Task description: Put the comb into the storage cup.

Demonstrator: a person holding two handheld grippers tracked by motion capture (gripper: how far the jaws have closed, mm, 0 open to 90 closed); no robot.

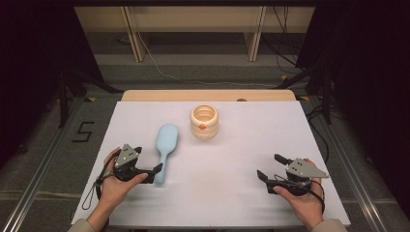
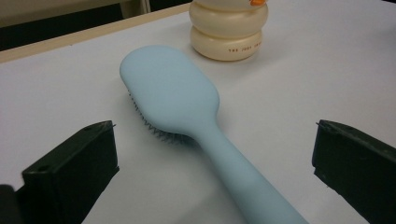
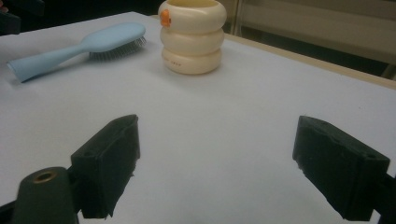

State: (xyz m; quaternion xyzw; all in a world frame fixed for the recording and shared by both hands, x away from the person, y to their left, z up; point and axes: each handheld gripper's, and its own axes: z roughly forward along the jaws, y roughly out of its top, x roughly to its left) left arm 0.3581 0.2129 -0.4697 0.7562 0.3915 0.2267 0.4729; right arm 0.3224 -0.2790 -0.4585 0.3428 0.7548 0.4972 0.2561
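Observation:
A light blue hairbrush (image 1: 167, 140) (image 2: 173, 88) (image 3: 102, 39) lies bristles down on the white table, handle toward the person. Behind it to the right stands a cream ringed cup (image 1: 204, 122) (image 2: 229, 28) (image 3: 192, 39) with a small orange mark. My left gripper (image 1: 150, 159) (image 2: 215, 128) is open at the handle end. The handle runs between its jaws, and neither pad touches it. My right gripper (image 1: 270, 167) (image 3: 217, 122) is open at the near right with nothing between its jaws. It points toward the cup.
The white sheet (image 1: 232, 193) covers the table, with a wooden edge (image 1: 208, 95) along the back. Bare surface lies between the two grippers and in front of the cup. Dark stands and cables are on the floor beyond the table.

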